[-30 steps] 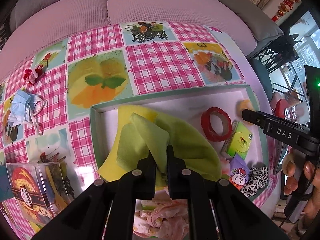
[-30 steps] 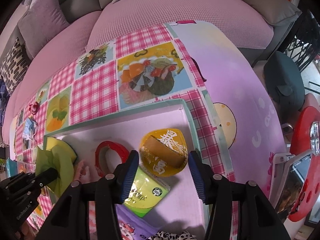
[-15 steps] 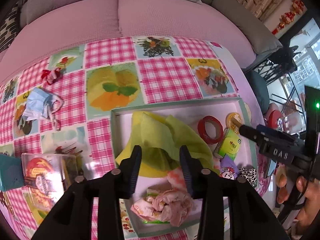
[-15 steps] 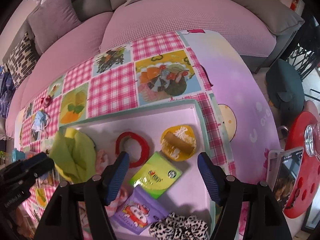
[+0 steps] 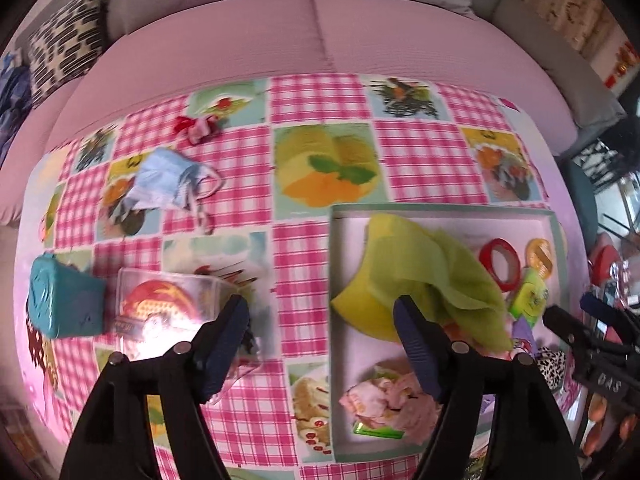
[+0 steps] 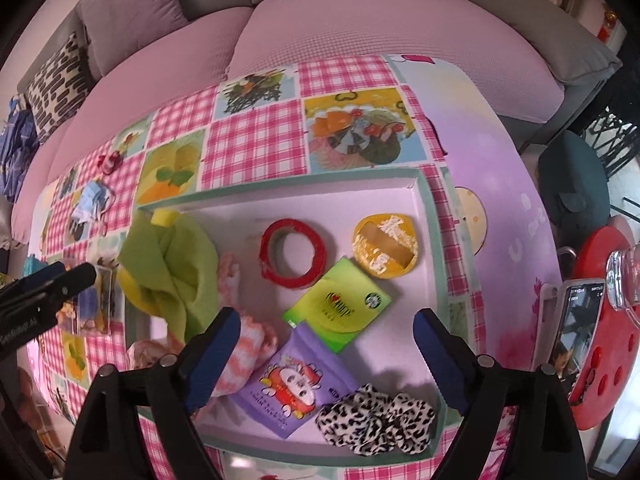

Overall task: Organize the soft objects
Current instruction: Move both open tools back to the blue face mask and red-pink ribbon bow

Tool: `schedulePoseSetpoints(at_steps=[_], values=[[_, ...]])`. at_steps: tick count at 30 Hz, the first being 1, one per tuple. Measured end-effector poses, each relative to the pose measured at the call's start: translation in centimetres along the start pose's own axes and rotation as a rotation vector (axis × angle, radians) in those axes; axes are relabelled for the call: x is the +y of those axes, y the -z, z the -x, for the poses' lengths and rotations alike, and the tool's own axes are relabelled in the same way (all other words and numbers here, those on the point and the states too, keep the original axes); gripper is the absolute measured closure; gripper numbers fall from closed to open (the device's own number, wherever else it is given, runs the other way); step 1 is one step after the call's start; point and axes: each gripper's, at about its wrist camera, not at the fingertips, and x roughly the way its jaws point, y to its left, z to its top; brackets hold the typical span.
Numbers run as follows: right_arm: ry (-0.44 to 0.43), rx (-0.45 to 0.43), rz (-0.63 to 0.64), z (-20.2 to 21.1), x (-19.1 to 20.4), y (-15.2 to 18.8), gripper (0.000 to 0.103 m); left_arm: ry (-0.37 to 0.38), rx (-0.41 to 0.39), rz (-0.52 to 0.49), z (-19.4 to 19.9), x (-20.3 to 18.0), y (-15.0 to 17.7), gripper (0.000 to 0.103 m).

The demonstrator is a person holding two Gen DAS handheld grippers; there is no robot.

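Observation:
A green and yellow cloth (image 5: 424,276) lies crumpled in the left part of the shallow tray (image 5: 440,209); it also shows in the right wrist view (image 6: 172,268). A pink knitted sock (image 6: 244,344) and a leopard scrunchie (image 6: 376,416) lie in the tray (image 6: 304,184) too. A blue face mask (image 5: 168,180) and a red-white bow (image 5: 196,128) lie on the checked tablecloth outside the tray. My left gripper (image 5: 320,312) is open and empty, raised above the tray's left edge. My right gripper (image 6: 324,332) is open and empty above the tray.
The tray also holds a red tape roll (image 6: 292,252), a yellow round lid (image 6: 386,244), a green packet (image 6: 336,308) and a purple packet (image 6: 296,388). A clear box (image 5: 168,304) and a teal box (image 5: 60,300) stand at the left. A pink sofa (image 5: 312,36) runs behind the table.
My left gripper let go of the green cloth, opened wide and drew back and to the left. The cloth now rests in the tray. My right gripper rose and pulled back, still open.

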Motion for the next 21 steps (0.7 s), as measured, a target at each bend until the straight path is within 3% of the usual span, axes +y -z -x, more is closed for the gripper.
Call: schedulePoseSetpoints(at_steps=[2, 3, 4, 21], values=[[-0.005, 0.005, 0.009, 0.0, 0.4, 0.3, 0.010, -0.017, -0.003, 0.019, 0.1, 0.6, 0.1, 0.019], [-0.005, 0.006, 0.018, 0.1, 0.7, 0.4, 0.000, -0.024, -0.006, 0.024, 0.2, 0.8, 0.2, 0.012], [-0.008, 0.004, 0.022, 0.1, 0.9, 0.5, 0.000, -0.031, -0.012, 0.028, 0.4, 1.1, 0.2, 0.010], [-0.029, -0.065, 0.177, 2.1, 9.6, -0.6, 0.000, -0.095, -0.123, 0.067, 4.6, 11.4, -2.1, 0.009]])
